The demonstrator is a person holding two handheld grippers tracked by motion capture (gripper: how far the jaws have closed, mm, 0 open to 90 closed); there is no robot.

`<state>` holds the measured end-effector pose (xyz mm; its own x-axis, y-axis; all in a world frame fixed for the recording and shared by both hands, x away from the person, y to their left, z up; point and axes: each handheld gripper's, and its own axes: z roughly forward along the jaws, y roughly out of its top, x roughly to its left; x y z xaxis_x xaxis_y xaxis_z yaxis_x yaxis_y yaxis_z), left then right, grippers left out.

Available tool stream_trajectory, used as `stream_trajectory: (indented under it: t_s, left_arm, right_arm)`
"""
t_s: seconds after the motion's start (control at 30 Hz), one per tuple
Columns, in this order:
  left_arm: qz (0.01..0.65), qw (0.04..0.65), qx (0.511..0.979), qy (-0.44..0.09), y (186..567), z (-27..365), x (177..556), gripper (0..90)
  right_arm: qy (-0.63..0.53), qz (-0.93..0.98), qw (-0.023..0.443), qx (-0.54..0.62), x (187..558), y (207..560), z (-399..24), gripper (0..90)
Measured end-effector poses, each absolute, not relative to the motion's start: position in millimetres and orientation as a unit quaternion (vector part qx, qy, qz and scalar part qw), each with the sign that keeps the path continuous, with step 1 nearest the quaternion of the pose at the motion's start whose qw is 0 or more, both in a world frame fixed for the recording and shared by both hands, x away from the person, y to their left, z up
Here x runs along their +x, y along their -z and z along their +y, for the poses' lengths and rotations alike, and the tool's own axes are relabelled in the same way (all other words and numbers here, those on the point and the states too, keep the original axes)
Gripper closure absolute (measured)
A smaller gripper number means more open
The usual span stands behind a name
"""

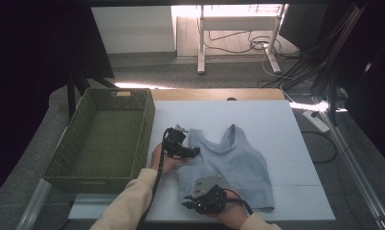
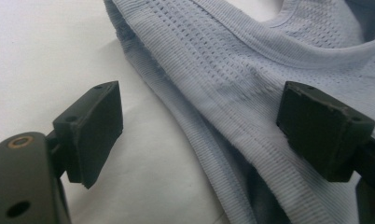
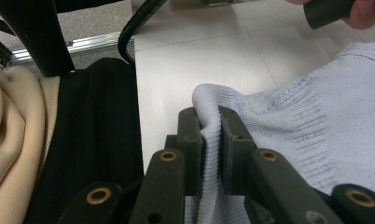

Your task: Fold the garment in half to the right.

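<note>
The right gripper (image 3: 211, 140) is clamped on a fold at the hem of the pale blue knit top (image 1: 233, 163); the left gripper (image 2: 199, 135) is spread wide over its shoulder strap. The top is laid flat on the white table (image 1: 286, 139), beside a green basket (image 1: 102, 139). Being soft, light and stretchy, it is best pinched at seamed edges.

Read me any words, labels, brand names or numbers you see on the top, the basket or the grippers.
None can be read.
The light blue top shows plain ribbed knit, with no tag or print.
The green basket has a pale patch on its far wall, too small and blurred to tell whether it bears text.
The left gripper and right gripper show no markings.
</note>
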<state>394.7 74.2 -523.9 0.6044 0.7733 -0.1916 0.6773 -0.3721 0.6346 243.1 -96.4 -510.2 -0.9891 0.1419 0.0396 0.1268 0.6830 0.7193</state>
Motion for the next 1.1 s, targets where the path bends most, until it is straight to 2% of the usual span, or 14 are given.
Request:
stream_trajectory:
  t_s: [0.6, 0.83, 1.1]
  left_arm:
    - [0.434, 0.338, 0.833, -0.061, 531.6, 67.2, 397.3, 17.8]
    - [0.423, 0.331, 0.841, -0.072, 530.7, 63.6, 395.9, 27.6]
    - [0.416, 0.313, 0.849, -0.086, 528.9, 55.6, 393.9, 32.5]
  right_arm:
    - [-0.389, 0.919, 0.013, 0.068, 243.2, 509.5, -96.7, 80.4]
    - [-0.385, 0.920, 0.015, 0.067, 243.3, 509.2, -96.4, 80.4]
    - [-0.386, 0.920, 0.013, 0.066, 243.9, 509.8, -96.1, 80.4]
